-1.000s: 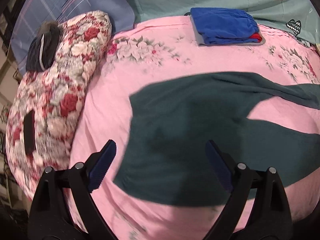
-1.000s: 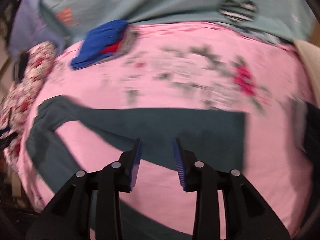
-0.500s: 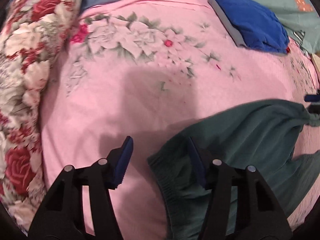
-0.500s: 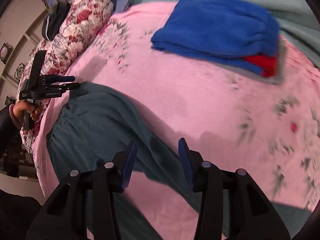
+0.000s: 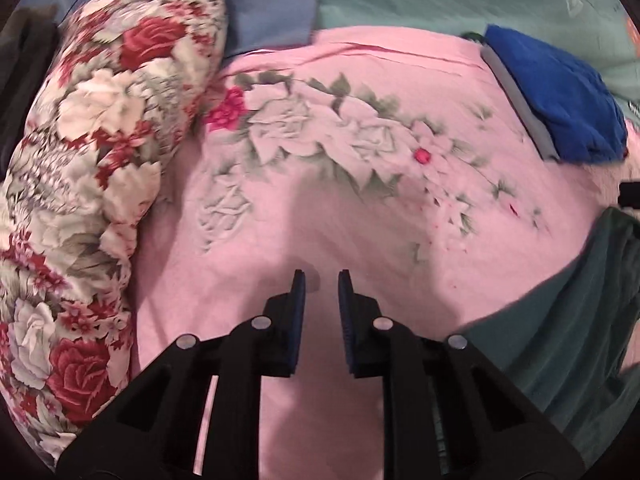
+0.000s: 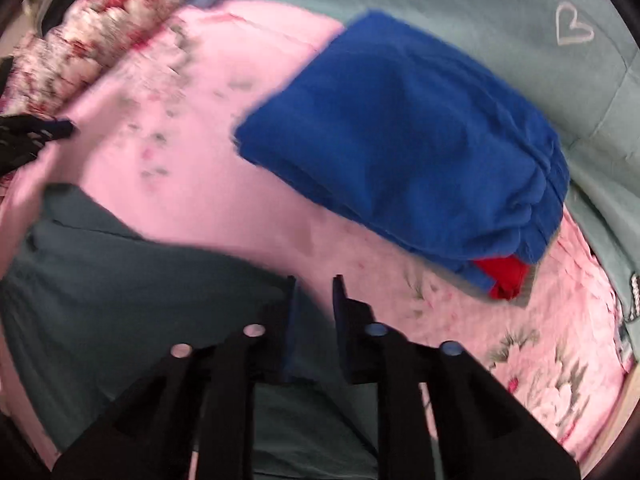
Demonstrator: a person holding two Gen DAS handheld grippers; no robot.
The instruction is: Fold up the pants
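The dark teal pants (image 6: 120,280) lie on the pink floral sheet (image 5: 360,220). In the left wrist view only their edge (image 5: 580,320) shows, at the right, away from my left gripper (image 5: 321,280). Its jaws are closing to a narrow gap, with only pink sheet between them. My right gripper (image 6: 314,284) hovers at the pants' upper edge. Its jaws are closing too, with teal cloth showing in the gap lower down; the tips are over pink sheet. I cannot tell whether the pads touch the cloth. The picture is blurred.
A folded blue garment (image 6: 400,140) on a red one (image 6: 500,276) lies just beyond the right gripper. A floral quilt roll (image 5: 100,180) borders the sheet on the left. A pale green heart-print cover (image 6: 520,20) lies behind. The left gripper's tip (image 6: 32,136) shows at the left edge.
Both pairs of jaws have narrowed, the left from wide. The waist corner that lay between the left fingers now lies off to the right. The right view has swung toward the blue stack.
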